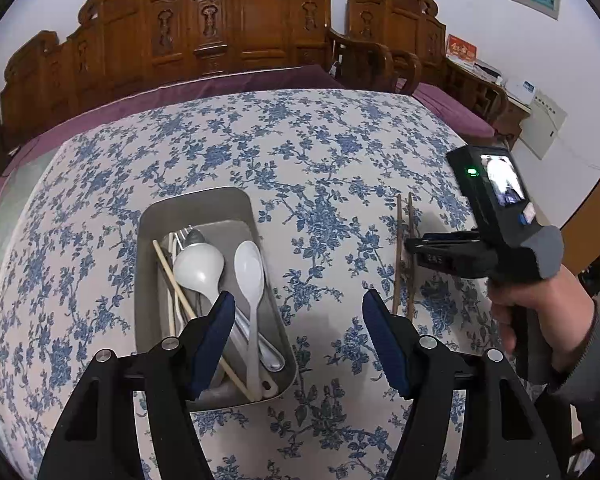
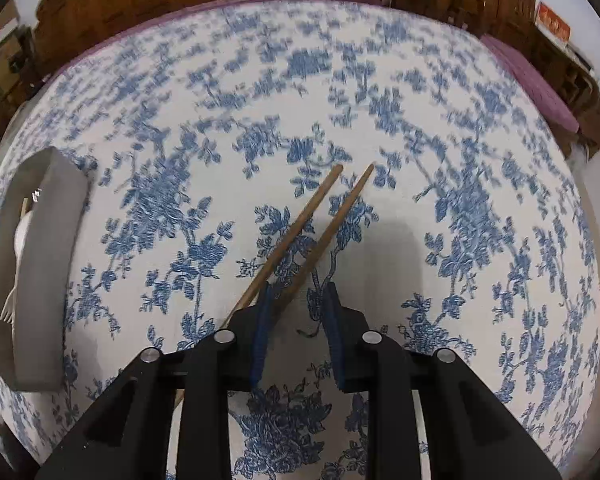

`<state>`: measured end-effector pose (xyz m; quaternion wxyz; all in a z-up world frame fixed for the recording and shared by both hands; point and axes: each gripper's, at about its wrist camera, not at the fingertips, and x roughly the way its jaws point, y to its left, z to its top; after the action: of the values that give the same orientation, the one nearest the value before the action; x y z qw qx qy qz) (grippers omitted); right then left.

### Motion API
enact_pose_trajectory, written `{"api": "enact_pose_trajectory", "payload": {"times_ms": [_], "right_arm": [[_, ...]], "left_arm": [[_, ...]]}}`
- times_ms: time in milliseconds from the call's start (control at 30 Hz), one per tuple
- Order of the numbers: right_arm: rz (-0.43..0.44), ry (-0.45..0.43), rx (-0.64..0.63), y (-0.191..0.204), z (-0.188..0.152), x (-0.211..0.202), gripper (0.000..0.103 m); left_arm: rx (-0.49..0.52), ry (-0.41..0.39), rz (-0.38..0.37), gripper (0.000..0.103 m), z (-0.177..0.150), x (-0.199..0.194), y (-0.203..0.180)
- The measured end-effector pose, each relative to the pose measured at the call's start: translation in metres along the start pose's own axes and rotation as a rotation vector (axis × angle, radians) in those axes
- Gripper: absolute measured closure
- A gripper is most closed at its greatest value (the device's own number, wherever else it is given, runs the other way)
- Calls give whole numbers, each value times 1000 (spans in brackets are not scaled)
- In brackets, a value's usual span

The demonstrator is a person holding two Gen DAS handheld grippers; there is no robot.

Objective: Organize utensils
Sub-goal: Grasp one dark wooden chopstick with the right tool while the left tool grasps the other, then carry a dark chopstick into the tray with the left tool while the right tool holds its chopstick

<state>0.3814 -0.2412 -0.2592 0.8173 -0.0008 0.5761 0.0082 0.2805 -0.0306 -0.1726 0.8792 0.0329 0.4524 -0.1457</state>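
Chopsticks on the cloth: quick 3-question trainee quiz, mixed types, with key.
1. True or false: the brown chopsticks lie inside the grey tray.
2. Which claw is down at the chopsticks? A) left claw B) right claw
3. Fill in: the white spoons rest in the ____.

Key: 1 false, they lie on the floral tablecloth; 2 B; 3 tray.

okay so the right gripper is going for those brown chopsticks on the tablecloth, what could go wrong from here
1. The right gripper looks open with only one of the two brown chopsticks between its fingers, so it may lift just one.
2. The chopsticks splay apart, so closing may push one aside.
3. The metal tray is already crowded; dropped sticks may snag the spoons.
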Motion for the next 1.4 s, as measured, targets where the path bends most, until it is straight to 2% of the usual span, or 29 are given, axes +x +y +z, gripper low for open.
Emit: {"api": "enact_pose_trajectory", "payload": {"times_ms": [100, 167, 233, 300, 667, 1133, 1400], "right_arm": [[-17, -4, -35, 4, 1, 1, 78], [-10, -3, -50, 2, -1, 0, 84], [-15, 1, -61, -2, -4, -2, 95], [-7, 0, -76, -8, -10, -4, 97], [63, -26, -59, -61, -47, -32, 97], [106, -28, -44, -91, -82, -33, 97], [110, -39, -44, -90, -87, -39, 97]], "left_arm": [[-1, 3, -1, 40, 0, 2, -2], [-3, 8, 1, 40, -1, 3, -2], [-3, 13, 2, 40, -1, 6, -4], [3, 18, 4, 40, -1, 10, -8], [25, 41, -27, 40, 7, 52, -56], [77, 116, -15, 40, 18, 115, -96], [112, 150, -11, 51, 25, 140, -106]]}}
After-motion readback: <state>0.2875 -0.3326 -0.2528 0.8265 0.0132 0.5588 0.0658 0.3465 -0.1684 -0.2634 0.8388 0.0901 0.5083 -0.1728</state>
